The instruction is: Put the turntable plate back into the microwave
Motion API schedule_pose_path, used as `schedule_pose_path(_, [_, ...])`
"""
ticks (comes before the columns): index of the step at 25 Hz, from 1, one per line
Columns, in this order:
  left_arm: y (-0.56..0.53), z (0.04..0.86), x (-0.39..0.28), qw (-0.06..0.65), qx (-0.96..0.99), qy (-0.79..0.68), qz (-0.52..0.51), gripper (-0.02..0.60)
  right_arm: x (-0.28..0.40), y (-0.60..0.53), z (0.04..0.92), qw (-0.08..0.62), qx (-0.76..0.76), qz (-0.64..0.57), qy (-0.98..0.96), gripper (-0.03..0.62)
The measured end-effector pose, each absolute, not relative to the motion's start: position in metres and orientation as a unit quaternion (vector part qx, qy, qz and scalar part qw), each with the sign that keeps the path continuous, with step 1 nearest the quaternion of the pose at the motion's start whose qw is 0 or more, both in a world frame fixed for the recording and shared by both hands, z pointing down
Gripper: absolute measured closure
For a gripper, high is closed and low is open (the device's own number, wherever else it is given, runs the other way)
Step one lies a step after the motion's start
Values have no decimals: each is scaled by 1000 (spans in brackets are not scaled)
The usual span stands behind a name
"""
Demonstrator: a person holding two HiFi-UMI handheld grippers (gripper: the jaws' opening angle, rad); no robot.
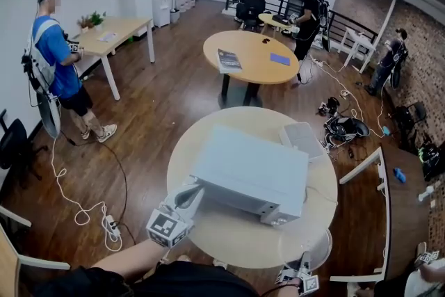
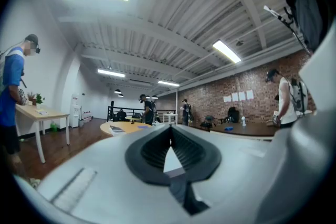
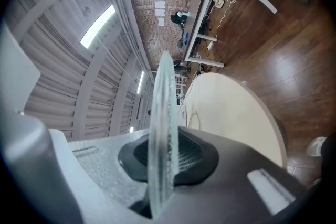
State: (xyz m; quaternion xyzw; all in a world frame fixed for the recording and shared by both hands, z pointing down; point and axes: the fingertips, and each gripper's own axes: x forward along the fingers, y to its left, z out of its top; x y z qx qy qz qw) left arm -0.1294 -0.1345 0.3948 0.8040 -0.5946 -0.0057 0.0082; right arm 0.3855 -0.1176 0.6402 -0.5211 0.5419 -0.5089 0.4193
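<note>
Where the plate is: the glass plate (image 1: 309,247) is at the near right edge of the table (image 1: 229,233), below the microwave (image 1: 250,174) and outside it, held in the right gripper (image 1: 302,264).
Plate, close up: in the right gripper view the plate (image 3: 160,128) stands edge-on between the jaws, rising well past them, with the table (image 3: 231,113) beyond.
Right gripper (image 3: 167,157): jaws clamped on the plate's rim, one on each face.
Left gripper (image 1: 191,197): at the microwave's near left corner; it looks to be just beside the casing, but the head view does not settle whether they touch.
Left gripper, own view (image 2: 170,136): jaws together at the tips, nothing between them.
Microwave: lies across the middle of the table, its top toward the camera.
Room: a second round table (image 1: 250,55) stands behind; a person in a blue shirt (image 1: 59,52) is at the far left beside a desk (image 1: 115,31).
</note>
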Motion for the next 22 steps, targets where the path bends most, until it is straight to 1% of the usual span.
schedule_pose_path(4, [-121, 399, -131, 9, 810, -587, -18, 578, 388, -103, 649, 409, -524, -503, 553, 566])
schedule_pose_path(7, [-114, 393, -143, -11, 806, -591, -24, 578, 392, -109, 663, 394, -523, -491, 575, 566])
schedule_pose_path(10, [-114, 375, -153, -13, 806, -591, -36, 578, 371, -114, 640, 402, -518, -501, 565, 566])
schedule_pose_path(17, [-105, 377, -167, 5, 807, -589, -35, 578, 361, -98, 634, 413, -527, -502, 548, 566])
schedule_pose_path(22, [-103, 379, -166, 13, 815, -578, -38, 578, 347, -87, 621, 420, -522, -504, 545, 566])
